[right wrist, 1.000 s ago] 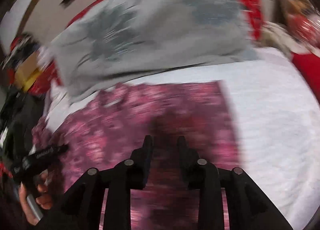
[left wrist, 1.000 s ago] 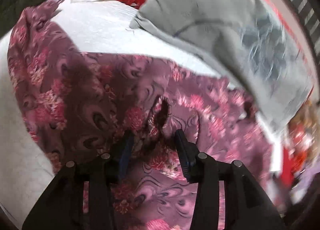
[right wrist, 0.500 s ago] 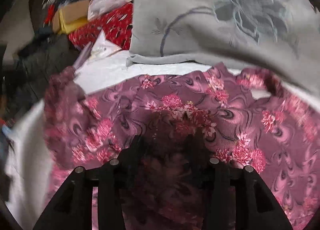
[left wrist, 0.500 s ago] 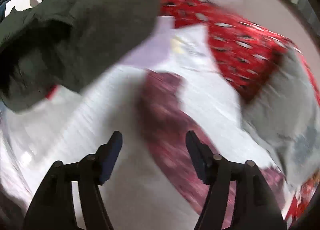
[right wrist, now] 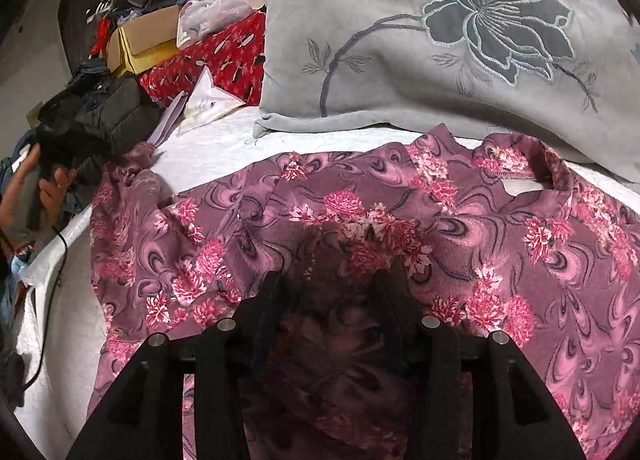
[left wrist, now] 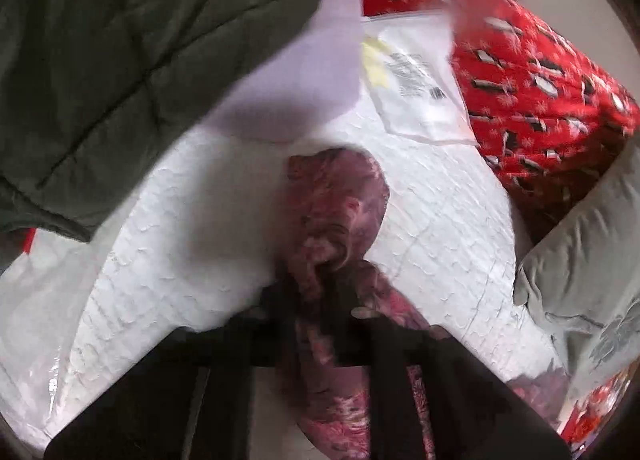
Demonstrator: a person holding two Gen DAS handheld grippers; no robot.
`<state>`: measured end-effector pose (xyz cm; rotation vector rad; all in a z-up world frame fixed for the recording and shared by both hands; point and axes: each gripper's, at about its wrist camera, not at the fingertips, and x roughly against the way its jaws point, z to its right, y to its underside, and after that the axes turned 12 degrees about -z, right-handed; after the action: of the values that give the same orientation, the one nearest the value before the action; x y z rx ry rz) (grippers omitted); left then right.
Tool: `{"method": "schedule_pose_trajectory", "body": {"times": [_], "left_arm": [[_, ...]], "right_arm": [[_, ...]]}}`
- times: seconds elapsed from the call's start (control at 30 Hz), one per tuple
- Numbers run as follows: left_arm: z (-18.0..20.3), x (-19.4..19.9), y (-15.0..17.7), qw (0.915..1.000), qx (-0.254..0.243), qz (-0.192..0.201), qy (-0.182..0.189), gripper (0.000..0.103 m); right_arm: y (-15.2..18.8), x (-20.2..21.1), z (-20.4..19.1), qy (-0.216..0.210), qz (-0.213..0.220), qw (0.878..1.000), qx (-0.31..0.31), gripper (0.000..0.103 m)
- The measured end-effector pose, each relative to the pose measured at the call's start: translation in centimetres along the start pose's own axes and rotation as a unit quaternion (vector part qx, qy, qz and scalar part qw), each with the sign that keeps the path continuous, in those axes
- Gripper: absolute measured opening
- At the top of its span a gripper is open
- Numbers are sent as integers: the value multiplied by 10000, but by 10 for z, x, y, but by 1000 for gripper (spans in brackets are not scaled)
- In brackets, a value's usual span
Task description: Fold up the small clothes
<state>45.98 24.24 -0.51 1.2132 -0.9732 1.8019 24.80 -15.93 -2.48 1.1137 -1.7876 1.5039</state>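
- White quilted bedding point(right wrist: 208, 147) forms the work surface, backed by a grey pillow with an embroidered flower point(right wrist: 440, 39) and a red patterned cover point(left wrist: 540, 99); a dark green quilted jacket point(left wrist: 120, 39) is seen only in the left wrist view's upper left.
- Spread across the bedding lies the purple floral top point(right wrist: 500, 240), front up, neckline toward the pillow, one sleeve point(left wrist: 340, 211) trailing away from the body.
- Sleeve folding is judged to be the step in hand: the left gripper point(left wrist: 324, 292) is clamped shut on the sleeve near its bunched middle.
- The right gripper point(right wrist: 336, 280) is held about half open over the chest, pads pressing nothing; cloth lies below them, ungripped.
- Next, the sleeve would need to be carried across onto the body while the body is pinned.
- Only the right wrist view shows the whole garment and a hand point(right wrist: 44, 187) on the other tool; only the left view shows the pinch.
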Motion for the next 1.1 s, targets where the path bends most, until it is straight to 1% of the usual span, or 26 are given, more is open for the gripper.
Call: {"method": "schedule_pose_trajectory", "body": {"times": [0.03,0.07,0.1,0.13,0.17,0.2,0.27,0.33,0.37,0.4,0.43,0.5,0.57,0.63,0.67,0.7,0.77,0.83,0.87,0.9,0.93,0.97,1.0,1.03,1.07,1.1], "left_arm": [[-10,13,5,9996,140,233,62,7],[-18,25,10,9989,163,424,80,6],[-23,33,16,9985,153,524,49,7],[-32,42,25,9978,175,633,-69,7],[-40,46,32,9975,215,666,-131,7],[-49,47,36,9975,255,637,-179,10],[-72,41,44,9983,395,405,-140,13],[-95,35,51,9975,643,164,229,13],[-105,36,55,9957,808,131,444,14],[-115,38,60,9920,981,161,774,17],[-119,40,64,9888,1079,216,1007,20],[-130,47,73,9802,1330,490,1386,45],[-136,52,79,9726,1488,727,1631,54],[-137,51,79,9674,1535,718,1880,56],[-136,48,77,9667,1546,644,1937,62],[-132,44,75,9693,1532,518,1852,69],[-124,32,70,9744,1522,322,1625,70],[-118,17,65,9769,1573,127,1442,70],[-117,13,63,9764,1653,123,1386,69],[-117,12,62,9750,1753,249,1344,64],[-117,13,61,9737,1794,360,1355,53],[-116,14,60,9732,1776,357,1418,19],[-113,13,60,9728,1707,288,1542,6],[-111,18,62,9739,1661,313,1514,6],[-106,24,65,9768,1569,413,1400,6],[-98,33,69,9811,1364,543,1264,6]], "right_arm": [[0,0,0,-17,3,10000,-10,49],[0,0,1,-43,10,10000,-22,49],[0,0,2,-60,13,10000,-30,49],[0,0,2,-84,17,10000,-41,49],[0,0,3,-96,20,9999,-50,49],[0,0,3,-100,24,9999,-55,50],[0,0,2,-94,24,9999,-53,50],[1,1,2,-82,25,9999,-51,50],[1,1,2,-79,23,10000,-50,50],[1,1,2,-78,23,10000,-50,50],[0,1,2,-77,22,10000,-50,50],[1,1,2,-74,22,10000,-48,50],[0,1,2,-81,22,10000,-52,50],[0,0,2,-83,22,9999,-53,50],[0,1,2,-87,22,9999,-55,50],[0,0,2,-87,22,9999,-55,50],[0,1,2,-91,21,9999,-59,50],[0,1,3,-95,23,9999,-61,50],[0,1,3,-95,22,9999,-61,50],[0,1,3,-97,23,9999,-63,50],[0,1,3,-99,24,9999,-65,50],[0,1,3,-104,24,9999,-67,50],[0,1,3,-110,24,9999,-70,50],[0,1,3,-118,26,9999,-74,50],[0,1,3,-132,26,9999,-82,50],[0,1,3,-145,26,9999,-88,50]]}}
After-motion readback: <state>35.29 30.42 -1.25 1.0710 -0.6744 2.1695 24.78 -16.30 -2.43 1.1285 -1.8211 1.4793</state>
